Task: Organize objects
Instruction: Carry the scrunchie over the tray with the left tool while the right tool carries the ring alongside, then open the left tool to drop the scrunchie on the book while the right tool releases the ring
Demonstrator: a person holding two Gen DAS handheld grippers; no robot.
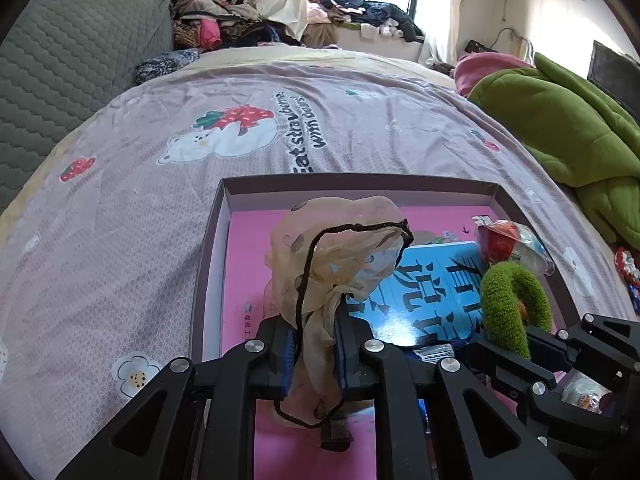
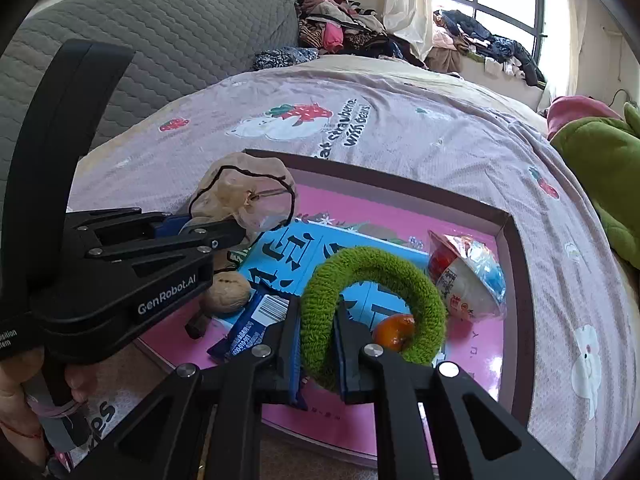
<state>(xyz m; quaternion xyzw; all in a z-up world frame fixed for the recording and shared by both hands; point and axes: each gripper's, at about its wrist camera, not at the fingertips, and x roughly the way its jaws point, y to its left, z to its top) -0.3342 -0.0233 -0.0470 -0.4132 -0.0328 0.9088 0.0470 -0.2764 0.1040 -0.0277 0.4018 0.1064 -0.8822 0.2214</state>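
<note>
A shallow box (image 1: pixel 208 264) with a pink floor lies on the bed; it also shows in the right wrist view (image 2: pixel 516 264). My left gripper (image 1: pixel 314 350) is shut on a sheer beige pouch with a black drawstring (image 1: pixel 340 248), held above the box's left part; the pouch also shows in the right wrist view (image 2: pixel 248 192). My right gripper (image 2: pixel 318 354) is shut on a fuzzy green ring (image 2: pixel 376 304), held over the box; the ring also shows in the left wrist view (image 1: pixel 508 304). Inside lie a blue card (image 2: pixel 288 264), a wrapped egg-shaped toy (image 2: pixel 468 276), a small orange (image 2: pixel 394 330), a walnut (image 2: pixel 226 292) and a blue snack wrapper (image 2: pixel 256 320).
The bed has a lilac strawberry-bear sheet (image 1: pixel 280 120). A grey quilted headboard (image 1: pixel 72 80) stands at left. A green blanket (image 1: pixel 568 136) lies at right. Piles of clothes (image 1: pixel 224 20) sit at the far end by the window.
</note>
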